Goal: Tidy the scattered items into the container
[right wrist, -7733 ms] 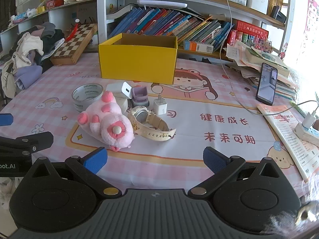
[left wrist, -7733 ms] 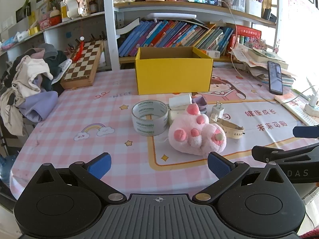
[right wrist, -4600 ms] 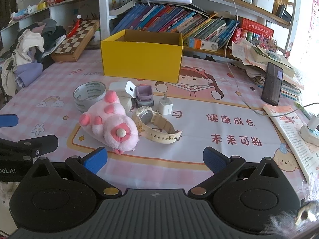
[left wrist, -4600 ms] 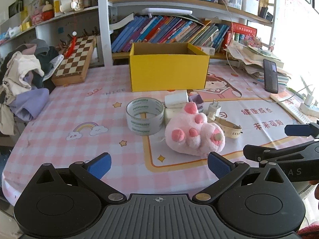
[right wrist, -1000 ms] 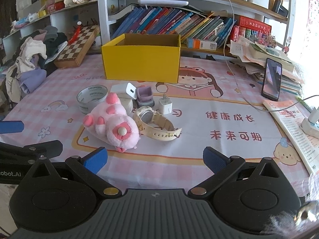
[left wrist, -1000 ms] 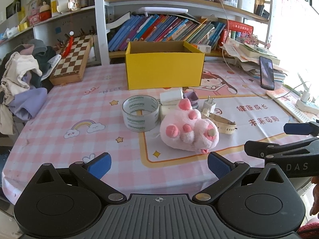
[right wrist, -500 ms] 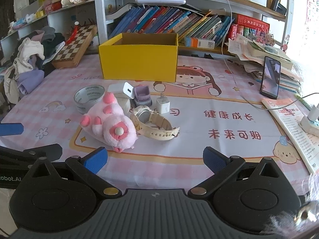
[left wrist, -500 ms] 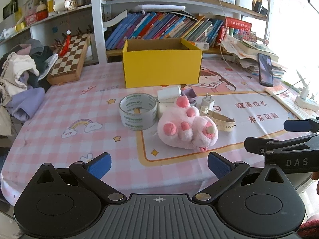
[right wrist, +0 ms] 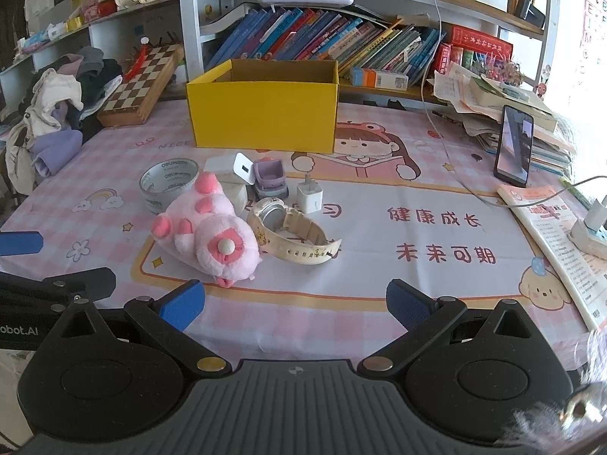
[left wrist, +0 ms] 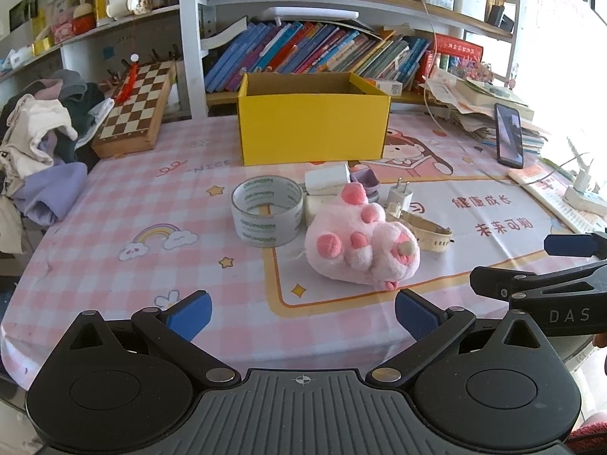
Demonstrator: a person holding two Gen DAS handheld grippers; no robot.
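Observation:
An open yellow box [left wrist: 313, 132] [right wrist: 263, 117] stands at the back of the table. In front of it lie a tape roll [left wrist: 267, 215] [right wrist: 167, 184], a pink plush paw [left wrist: 362, 248] [right wrist: 206, 237], a cream watch [left wrist: 426, 230] [right wrist: 294, 235], a white charger plug [left wrist: 400, 197] [right wrist: 310, 194], a white adapter block [left wrist: 327, 179] [right wrist: 231, 168] and a small purple case [left wrist: 366, 182] [right wrist: 269, 176]. My left gripper [left wrist: 301, 313] is open and empty near the table's front edge. My right gripper [right wrist: 296, 305] is open and empty, to the right of the left one.
A chessboard [left wrist: 136, 108] and a heap of clothes [left wrist: 41, 144] lie at the left. A phone [right wrist: 515, 144], stacked papers, a booklet [right wrist: 557, 235] and a power strip [right wrist: 592, 231] are at the right. Bookshelves stand behind the box.
Both grippers have shifted slightly; the items sit a little further left in the left wrist view. Nothing was taken hold of.

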